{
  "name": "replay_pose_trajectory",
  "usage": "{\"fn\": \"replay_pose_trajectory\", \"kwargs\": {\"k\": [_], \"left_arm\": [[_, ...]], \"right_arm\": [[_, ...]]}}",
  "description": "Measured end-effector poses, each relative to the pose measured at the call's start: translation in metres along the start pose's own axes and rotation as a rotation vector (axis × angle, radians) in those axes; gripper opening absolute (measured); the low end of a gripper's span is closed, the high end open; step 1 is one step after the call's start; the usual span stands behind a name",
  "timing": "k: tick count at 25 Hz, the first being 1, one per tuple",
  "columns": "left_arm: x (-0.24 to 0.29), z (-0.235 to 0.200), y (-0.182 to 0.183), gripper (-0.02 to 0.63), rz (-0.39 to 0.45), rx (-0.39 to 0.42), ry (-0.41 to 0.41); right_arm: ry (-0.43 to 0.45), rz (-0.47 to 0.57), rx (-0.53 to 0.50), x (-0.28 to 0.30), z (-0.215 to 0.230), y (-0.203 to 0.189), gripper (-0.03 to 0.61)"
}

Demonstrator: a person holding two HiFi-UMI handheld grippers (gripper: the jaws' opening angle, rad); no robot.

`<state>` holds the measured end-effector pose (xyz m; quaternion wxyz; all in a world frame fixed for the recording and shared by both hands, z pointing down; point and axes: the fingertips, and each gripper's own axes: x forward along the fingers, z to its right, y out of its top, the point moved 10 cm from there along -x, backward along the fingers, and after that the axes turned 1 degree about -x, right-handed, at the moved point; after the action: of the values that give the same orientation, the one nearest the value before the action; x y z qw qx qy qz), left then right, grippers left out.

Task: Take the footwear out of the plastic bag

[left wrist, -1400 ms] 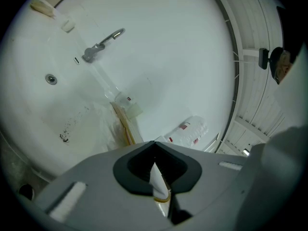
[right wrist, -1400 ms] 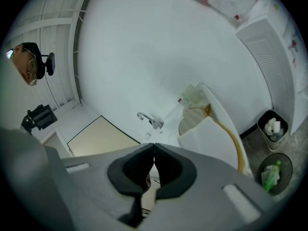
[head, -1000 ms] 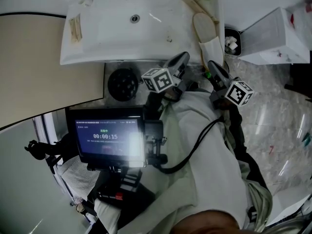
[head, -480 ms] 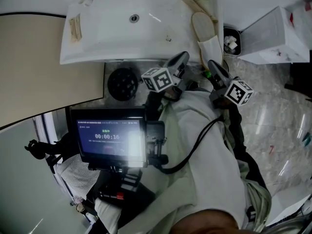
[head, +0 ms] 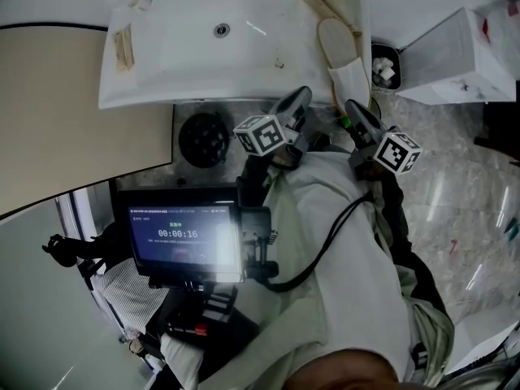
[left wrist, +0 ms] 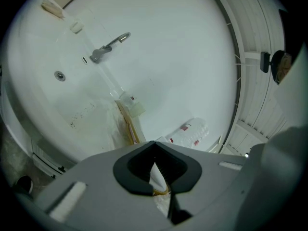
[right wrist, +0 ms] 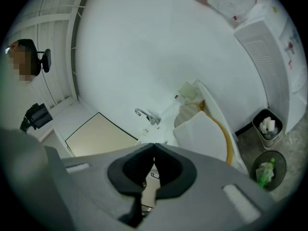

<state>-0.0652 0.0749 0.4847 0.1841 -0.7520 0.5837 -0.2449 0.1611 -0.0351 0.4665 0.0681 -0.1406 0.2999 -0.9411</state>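
1. Slippers (head: 340,49) lie on the sink's (head: 138,80) right ledge; the bag film is hard to make out.
2. Likely light, soft and floppy, with slippery film. Best bet: pinch the bag end with one gripper, a slipper heel with the other.
3. Left gripper (head: 299,100) and right gripper (head: 356,110): jaws together, empty, near the slippers.
4. Bin (head: 385,67) sits beside the ledge; nothing blocks.

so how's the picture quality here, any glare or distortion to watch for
Head view: glare washes out the right side of the monitor, and the floor shows bright sheen streaks. Left gripper view: heavy fisheye with black corners; the sink is almost blown out white. Right gripper view: same fisheye, panel lines on the wall bow into curves, though the faucet reads fairly sharp.
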Motion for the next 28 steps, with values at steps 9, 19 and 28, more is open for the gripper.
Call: {"fn": "replay_pose_trajectory", "kwargs": {"k": [9, 19, 28], "left_arm": [[-0.0015, -0.0008, -0.0011, 0.008, 0.000, -0.011, 0.007], [-0.0034, -0.0014, -0.0015, 0.008, 0.002, -0.016, 0.013], [-0.0027, -0.0022, -0.0004, 0.008, 0.006, -0.018, 0.017]], "right_arm": [[-0.008, 0.000, 0.007, -0.0011, 0.0007, -0.0002, 0.003], [-0.004, 0.000, -0.016, -0.0006, -0.0033, 0.0003, 0.002], [-0.012, -0.016, -0.023, 0.0022, -0.0018, 0.0013, 0.002]]}}
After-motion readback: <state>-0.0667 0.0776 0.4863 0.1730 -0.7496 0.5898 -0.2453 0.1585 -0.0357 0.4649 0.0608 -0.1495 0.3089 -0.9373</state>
